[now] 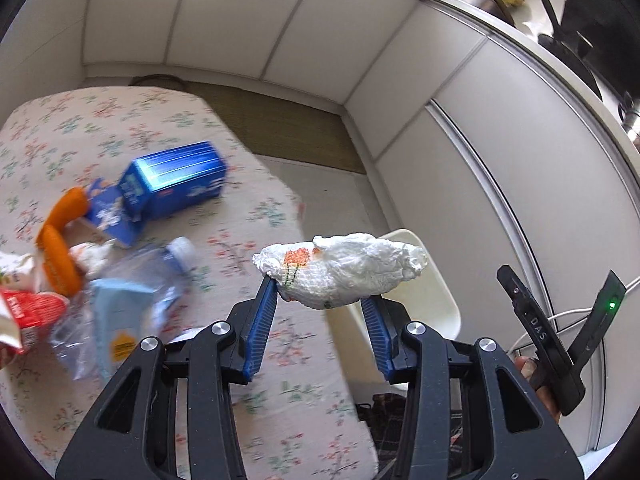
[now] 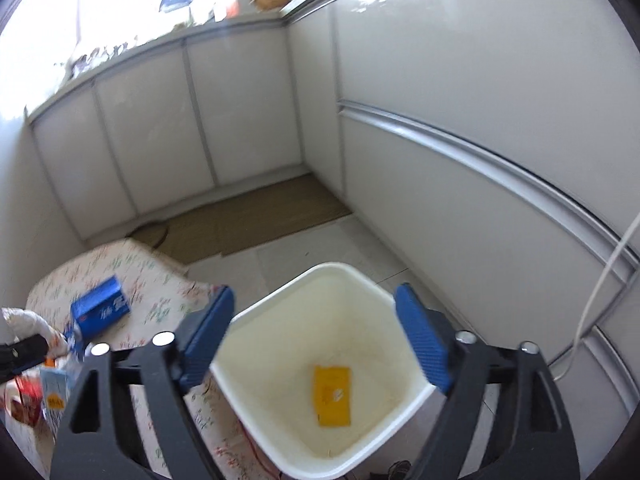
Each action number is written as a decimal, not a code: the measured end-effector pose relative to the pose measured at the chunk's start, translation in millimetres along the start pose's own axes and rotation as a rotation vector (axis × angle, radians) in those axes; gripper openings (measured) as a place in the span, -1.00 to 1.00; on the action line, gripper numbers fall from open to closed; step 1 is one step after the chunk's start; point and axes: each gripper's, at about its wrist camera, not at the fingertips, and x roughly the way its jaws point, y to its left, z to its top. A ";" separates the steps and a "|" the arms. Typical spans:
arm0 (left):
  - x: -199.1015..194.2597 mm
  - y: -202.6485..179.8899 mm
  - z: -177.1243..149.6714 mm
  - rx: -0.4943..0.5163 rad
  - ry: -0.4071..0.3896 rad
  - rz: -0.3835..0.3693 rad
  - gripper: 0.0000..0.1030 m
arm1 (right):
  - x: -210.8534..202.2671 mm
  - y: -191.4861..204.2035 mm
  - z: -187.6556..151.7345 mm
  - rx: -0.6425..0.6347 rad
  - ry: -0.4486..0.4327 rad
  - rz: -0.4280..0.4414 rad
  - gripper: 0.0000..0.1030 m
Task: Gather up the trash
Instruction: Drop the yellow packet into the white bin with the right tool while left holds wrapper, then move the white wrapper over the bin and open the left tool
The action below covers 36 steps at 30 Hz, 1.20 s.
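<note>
My left gripper (image 1: 320,300) is shut on a crumpled white paper napkin (image 1: 344,268) with an orange flower print, held above the right edge of the floral table (image 1: 168,128). The white trash bin (image 2: 344,276) stands on the floor by the table; in the left wrist view its rim (image 1: 404,236) shows just behind the napkin. A yellow packet (image 2: 332,396) lies in the bin's bottom. My right gripper (image 2: 316,316) is open and empty, hovering over the bin's mouth. The napkin also shows at the far left of the right wrist view (image 2: 28,320).
On the table lie a blue carton (image 1: 176,180), an orange wrapper (image 1: 60,248), a crushed clear plastic bottle (image 1: 160,276), a light blue packet (image 1: 116,320) and a red packet (image 1: 28,312). White cabinet panels (image 2: 460,100) enclose the corner. A white cable (image 2: 600,292) hangs at the right.
</note>
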 end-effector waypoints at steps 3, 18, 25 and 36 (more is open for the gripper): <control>15.1 -27.4 5.2 0.034 0.003 -0.035 -0.20 | -1.1 -24.0 3.9 0.079 -0.018 -0.038 0.79; 106.6 -132.3 12.8 0.149 0.096 -0.119 -0.10 | 9.3 -84.4 11.1 0.181 -0.030 -0.258 0.87; 112.9 -152.2 11.3 0.192 0.080 -0.079 0.18 | 12.7 -93.5 12.1 0.226 -0.022 -0.287 0.87; 79.9 -136.0 4.1 0.264 -0.095 0.181 0.80 | 6.0 -66.2 10.2 0.183 -0.042 -0.221 0.87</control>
